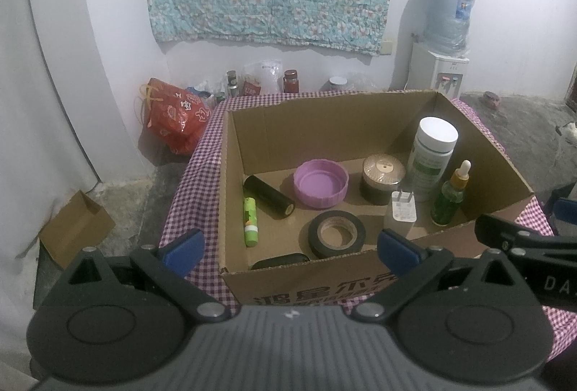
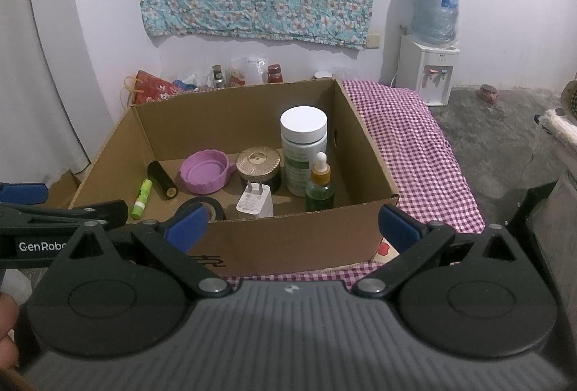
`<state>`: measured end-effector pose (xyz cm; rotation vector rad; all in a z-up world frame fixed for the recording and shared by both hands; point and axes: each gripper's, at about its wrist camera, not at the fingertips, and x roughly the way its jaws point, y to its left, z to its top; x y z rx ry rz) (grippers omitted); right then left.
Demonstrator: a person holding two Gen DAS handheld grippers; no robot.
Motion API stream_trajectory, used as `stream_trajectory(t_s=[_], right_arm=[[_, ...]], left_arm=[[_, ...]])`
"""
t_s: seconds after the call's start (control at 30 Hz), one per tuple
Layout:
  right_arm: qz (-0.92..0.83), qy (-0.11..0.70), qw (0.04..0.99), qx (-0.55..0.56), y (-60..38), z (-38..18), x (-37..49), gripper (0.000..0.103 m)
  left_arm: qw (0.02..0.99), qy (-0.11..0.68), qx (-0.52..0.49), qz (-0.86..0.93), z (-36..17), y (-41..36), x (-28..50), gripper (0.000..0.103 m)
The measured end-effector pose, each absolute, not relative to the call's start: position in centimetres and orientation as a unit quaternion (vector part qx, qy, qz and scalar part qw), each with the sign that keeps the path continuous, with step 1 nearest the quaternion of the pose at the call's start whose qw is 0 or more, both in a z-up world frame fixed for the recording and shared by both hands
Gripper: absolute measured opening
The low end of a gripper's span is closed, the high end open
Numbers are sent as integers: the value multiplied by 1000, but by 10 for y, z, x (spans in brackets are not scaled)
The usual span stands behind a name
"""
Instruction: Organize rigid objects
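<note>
An open cardboard box [image 1: 230, 196] [image 2: 364, 153] stands on a purple checked cloth. Inside it are a white-capped bottle [image 1: 431, 156] [image 2: 303, 153], a green dropper bottle [image 1: 450, 196] [image 2: 320, 187], a white plug adapter [image 1: 402, 210] [image 2: 255, 201], a gold-lidded jar [image 1: 382, 178] [image 2: 258, 167], a purple lid [image 1: 321, 183] [image 2: 203, 176], a black tape roll [image 1: 337, 234] [image 2: 216, 209], a black cylinder [image 1: 268, 196] [image 2: 162, 180] and a green tube [image 1: 250, 221] [image 2: 141, 198]. A dark flat object [image 1: 279, 261] lies at the near wall. My left gripper [image 1: 290, 247] and right gripper [image 2: 292, 225] hover open before the box, holding nothing.
The checked cloth [image 2: 414, 153] stretches right of the box. A water dispenser [image 2: 431, 66] stands at the back right wall. A red bag [image 1: 173, 119] and jars [image 1: 290, 81] sit along the wall. A small cardboard box [image 1: 74, 229] lies on the floor at left.
</note>
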<state>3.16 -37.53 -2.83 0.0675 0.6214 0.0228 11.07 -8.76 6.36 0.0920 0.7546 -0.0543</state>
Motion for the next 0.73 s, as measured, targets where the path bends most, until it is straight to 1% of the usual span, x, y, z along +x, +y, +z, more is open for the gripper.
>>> stream_trajectory(t_s=[0.73], right_arm=[[11,305,952,33,-375,-29,31,101]], left_arm=[[928,368,45,-26,67,-87,111,102]])
